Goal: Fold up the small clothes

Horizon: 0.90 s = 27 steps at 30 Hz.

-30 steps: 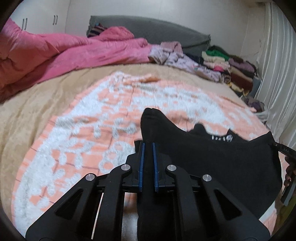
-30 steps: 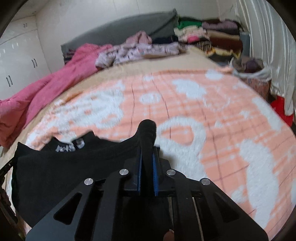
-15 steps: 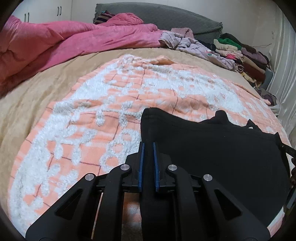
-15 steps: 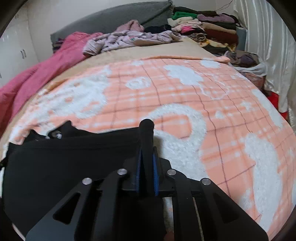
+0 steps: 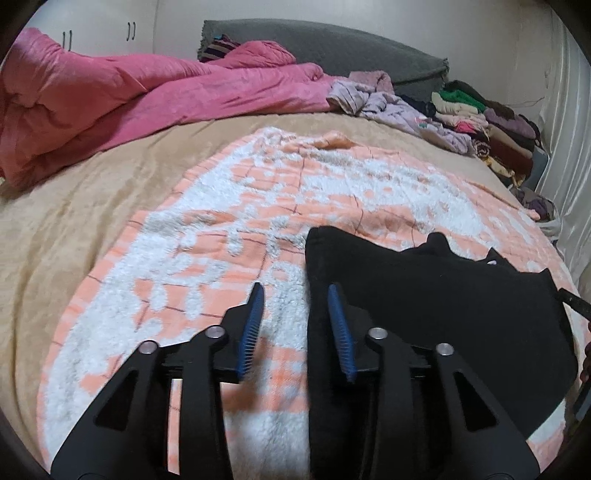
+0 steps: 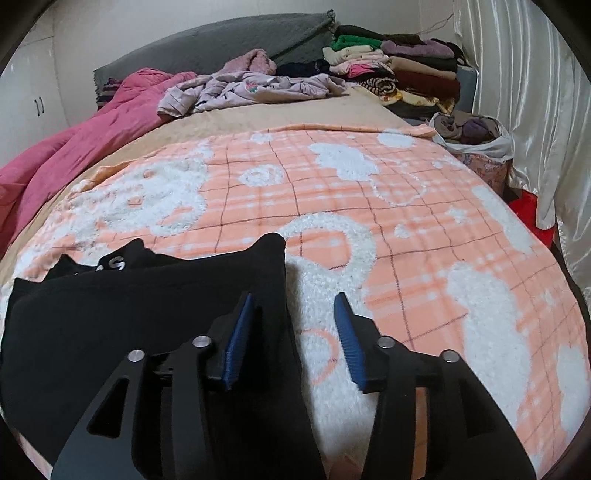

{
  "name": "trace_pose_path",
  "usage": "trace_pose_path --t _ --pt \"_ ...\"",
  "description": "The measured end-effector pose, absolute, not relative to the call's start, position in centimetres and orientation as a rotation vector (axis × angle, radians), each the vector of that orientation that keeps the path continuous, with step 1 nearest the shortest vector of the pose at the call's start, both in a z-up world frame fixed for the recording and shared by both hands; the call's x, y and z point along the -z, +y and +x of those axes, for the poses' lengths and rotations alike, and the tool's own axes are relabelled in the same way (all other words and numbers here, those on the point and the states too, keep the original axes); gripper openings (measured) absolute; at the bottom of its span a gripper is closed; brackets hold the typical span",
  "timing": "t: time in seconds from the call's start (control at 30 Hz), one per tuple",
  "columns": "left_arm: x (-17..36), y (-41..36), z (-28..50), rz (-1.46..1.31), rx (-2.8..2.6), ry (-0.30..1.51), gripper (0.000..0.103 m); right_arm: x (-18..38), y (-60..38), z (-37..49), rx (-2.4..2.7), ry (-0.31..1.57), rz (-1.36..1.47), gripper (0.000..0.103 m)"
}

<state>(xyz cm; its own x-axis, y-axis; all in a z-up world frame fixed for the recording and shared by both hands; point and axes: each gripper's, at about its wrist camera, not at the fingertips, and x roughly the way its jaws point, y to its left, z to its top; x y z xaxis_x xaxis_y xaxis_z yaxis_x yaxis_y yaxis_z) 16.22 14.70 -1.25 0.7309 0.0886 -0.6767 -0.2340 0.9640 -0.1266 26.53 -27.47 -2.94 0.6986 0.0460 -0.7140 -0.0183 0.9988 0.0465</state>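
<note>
The black garment (image 5: pixel 424 306) lies spread fairly flat at the near edge of the bed, on an orange-and-white fleece blanket (image 5: pixel 229 229). Its far edge runs uneven, with small peaks, and white lettering (image 6: pixel 112 263) shows on a folded part at the far left in the right wrist view.

Home bedroom, bed (image 5: pixel 92 206), pink duvet (image 5: pixel 110 96), wardrobe (image 5: pixel 96 33)

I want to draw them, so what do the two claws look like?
The left claw and the right claw look the same: black arms with long cut-out holes, round silver screws, and two flat fingers lined with ridged blue pads.
</note>
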Motion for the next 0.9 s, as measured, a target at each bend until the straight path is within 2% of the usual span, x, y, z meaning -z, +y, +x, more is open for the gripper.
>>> trace_pose_path --t 0.1,0.17,0.47,0.57,0.9 --pt "0.6 14.5 15.6 -0.208 -0.186 0.724 0.036 2.4 -27.5 25.7 -0.048 0.787 0.039 0.049" --pt "0.3 14.4 15.2 -0.211 -0.181 0.717 0.04 2.1 -27.5 24.8 -0.06 0.777 0.047 0.056" --pt "-0.7 11.4 12.7 -0.188 -0.101 0.709 0.058 0.6 -26.0 19.5 -0.145 0.724 0.025 0.06" --pt "-0.6 10.1 12.0 -0.159 -0.077 0.715 0.06 0.1 -25.1 18.1 -0.175 0.708 0.001 0.064" --pt "1.2 6.4 10.7 -0.065 -0.012 0.796 0.062 1.2 -21.7 14.9 -0.284 0.742 -0.08 0.064"
